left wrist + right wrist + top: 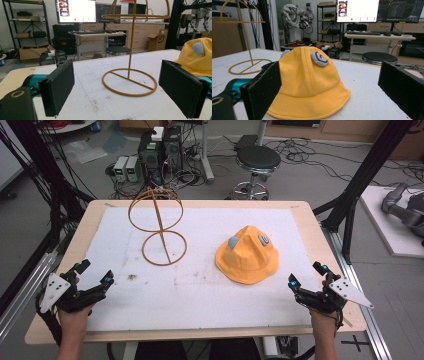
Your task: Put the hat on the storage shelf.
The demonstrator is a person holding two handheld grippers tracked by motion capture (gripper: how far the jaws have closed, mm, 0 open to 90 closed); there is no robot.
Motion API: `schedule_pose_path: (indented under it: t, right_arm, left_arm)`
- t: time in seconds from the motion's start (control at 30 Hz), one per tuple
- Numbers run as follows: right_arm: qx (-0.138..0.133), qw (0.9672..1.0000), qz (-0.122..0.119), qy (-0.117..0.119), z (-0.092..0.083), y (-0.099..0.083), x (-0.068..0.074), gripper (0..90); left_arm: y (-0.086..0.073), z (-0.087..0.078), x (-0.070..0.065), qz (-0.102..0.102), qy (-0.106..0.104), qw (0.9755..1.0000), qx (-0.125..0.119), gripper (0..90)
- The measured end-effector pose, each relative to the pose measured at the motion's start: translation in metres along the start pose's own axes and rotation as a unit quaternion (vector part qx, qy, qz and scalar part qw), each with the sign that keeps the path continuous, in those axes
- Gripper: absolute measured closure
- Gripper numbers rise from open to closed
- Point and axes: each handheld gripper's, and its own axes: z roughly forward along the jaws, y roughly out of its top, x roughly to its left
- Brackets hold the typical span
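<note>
Hat (247, 255), yellow, sits right of centre on the table (305, 225), at about ten o'clock from our right gripper (306, 278), near but apart. Our left gripper (95, 272) rests well apart at the hat's eight o'clock. Both grippers' jaws stand wide, holding nothing.

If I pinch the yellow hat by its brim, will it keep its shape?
Probably not: the hat looks like soft fabric, so the brim should fold. It likely weighs little. Its wavy brim lies flat on the table, so it may slide when nudged.
</note>
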Motion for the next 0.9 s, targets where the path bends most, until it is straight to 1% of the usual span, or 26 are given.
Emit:
schedule_pose_path:
  t: [0.1,0.23,0.27,0.33,0.4,0.57,0.67,0.7,0.77,0.87,0.9]
  right_arm:
    - [-0.006,1.0,-0.001,-0.003,0.0,0.0,0.0,4.3]
    - [-0.012,0.9999,0.003,-0.002,-0.001,0.0,0.001,4.0]
    - [-0.017,0.9998,-0.002,-0.005,-0.001,0.001,0.001,4.0]
    - [-0.015,0.9999,0.001,-0.006,-0.001,0.001,0.002,4.0]
    - [-0.011,0.9999,-0.004,-0.002,0.0,0.001,0.002,4.0]
    - [-0.012,0.9999,-0.006,0.003,0.002,0.002,0.004,4.1]
    - [-0.01,0.9999,-0.009,0.008,0.004,0.004,0.007,4.2]
    - [-0.003,0.9998,-0.017,0.013,0.008,0.006,0.008,4.6]
    - [0.002,0.9995,-0.02,0.023,0.011,0.008,0.011,5.4]
    - [0.008,0.9986,-0.038,0.036,0.018,0.012,0.017,6.3]
    - [0.011,0.9984,-0.04,0.039,0.021,0.013,0.019,6.6]
  left_arm:
    - [0.0,-0.001,0.0,0.0,0.0,1.0,0.0,13.6]
    - [0.0,-0.001,0.001,-0.003,-0.001,1.0,-0.003,13.6]
    - [0.0,-0.001,0.001,-0.005,-0.002,1.0,-0.003,13.6]
    - [0.0,-0.001,0.001,-0.006,-0.002,1.0,-0.004,13.6]
    - [0.0,-0.002,0.001,-0.009,-0.001,1.0,-0.004,13.6]
    - [0.0,-0.002,0.002,-0.011,0.0,0.9999,-0.004,13.6]
    - [0.0,-0.003,0.002,-0.016,0.0,0.9999,-0.005,13.6]
    - [0.001,-0.003,0.002,-0.018,0.0,0.9998,-0.007,13.6]
    - [0.001,-0.003,0.002,-0.02,0.0,0.9998,-0.009,13.6]
    - [0.001,-0.002,0.002,-0.021,-0.001,0.9997,-0.01,13.6]
    - [0.001,-0.002,0.002,-0.019,-0.001,0.9998,-0.008,13.6]
